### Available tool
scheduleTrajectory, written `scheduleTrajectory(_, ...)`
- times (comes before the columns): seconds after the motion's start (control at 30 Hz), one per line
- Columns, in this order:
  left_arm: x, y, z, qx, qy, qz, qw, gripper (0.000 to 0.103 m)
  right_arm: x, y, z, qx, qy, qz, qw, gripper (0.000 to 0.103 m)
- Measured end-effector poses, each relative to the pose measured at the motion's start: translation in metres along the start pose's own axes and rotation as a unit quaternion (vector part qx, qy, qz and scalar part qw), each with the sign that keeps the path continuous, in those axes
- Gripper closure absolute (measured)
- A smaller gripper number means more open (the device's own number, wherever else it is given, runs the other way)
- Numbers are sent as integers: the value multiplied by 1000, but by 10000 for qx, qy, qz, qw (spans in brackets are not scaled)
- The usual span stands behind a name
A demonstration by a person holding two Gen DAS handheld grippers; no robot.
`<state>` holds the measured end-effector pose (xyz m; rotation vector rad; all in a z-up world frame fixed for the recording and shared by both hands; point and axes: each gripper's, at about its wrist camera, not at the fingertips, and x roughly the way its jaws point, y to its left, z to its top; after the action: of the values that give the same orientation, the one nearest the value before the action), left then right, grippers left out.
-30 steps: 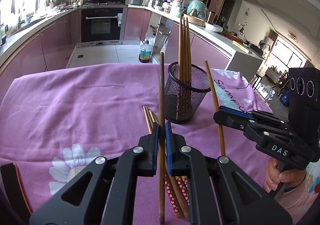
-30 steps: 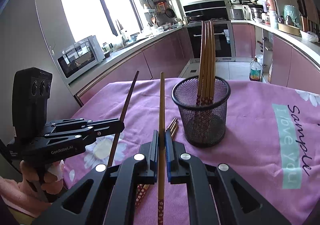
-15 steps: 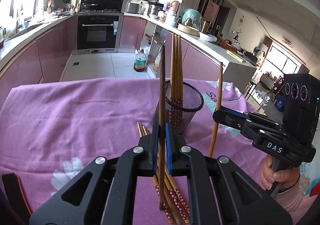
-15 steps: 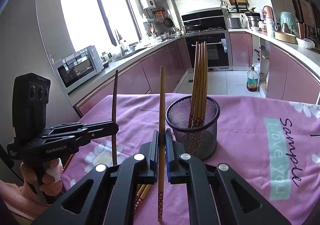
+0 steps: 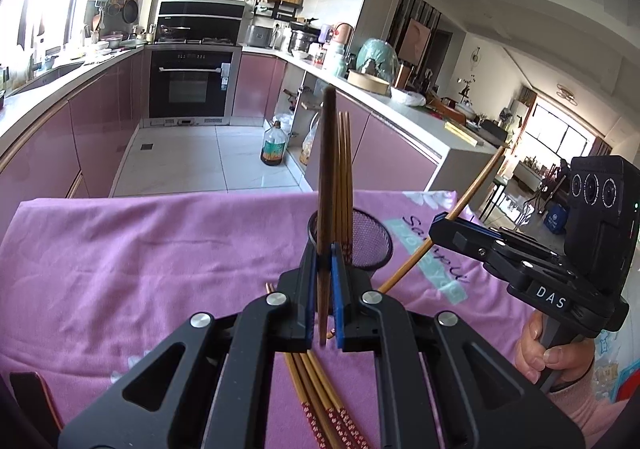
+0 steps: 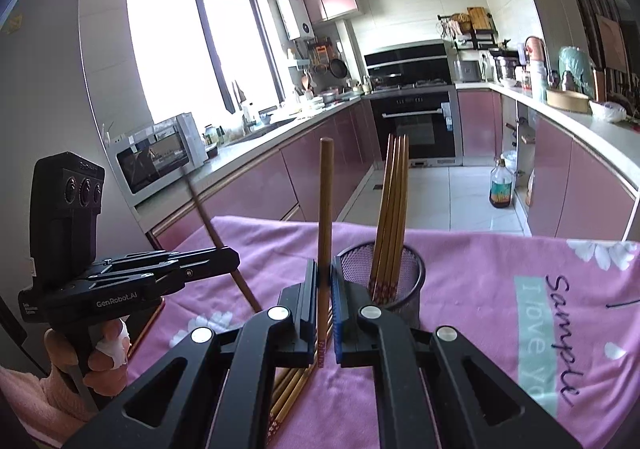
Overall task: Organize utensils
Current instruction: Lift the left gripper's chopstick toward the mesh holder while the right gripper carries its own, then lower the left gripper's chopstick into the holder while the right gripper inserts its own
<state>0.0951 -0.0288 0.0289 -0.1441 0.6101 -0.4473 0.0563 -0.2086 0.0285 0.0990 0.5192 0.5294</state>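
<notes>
Above the mesh cup (image 5: 370, 239), each gripper (image 5: 325, 269) (image 6: 325, 281) pinches one chopstick (image 5: 327, 177) (image 6: 325, 209).

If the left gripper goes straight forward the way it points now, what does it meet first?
Probably the black mesh cup, directly beyond the left gripper, which is shut on a dark chopstick. The gap between them is hard to judge. The chopsticks in the cup stand just behind.

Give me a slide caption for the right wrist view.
Right gripper lifts one chopstick beside the mesh holder.
</notes>
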Motion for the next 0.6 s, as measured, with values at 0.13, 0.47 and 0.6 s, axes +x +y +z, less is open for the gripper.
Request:
scheduleTrajectory(0.13,-5,-3,12,25,-145,-37,9999,96,-6,-1,12,-84,-152,-36,9998,98)
scheduleTrajectory(0.47,-19,-12,43,89,-466,-125,9988,96,-23,-3,40,-266,-520,-128,9982,98)
scheduleTrajectory(0.6,-26,-15,56,67,-574,-255,9980,96,-29,-4,48,-302,-666,-157,9972,98)
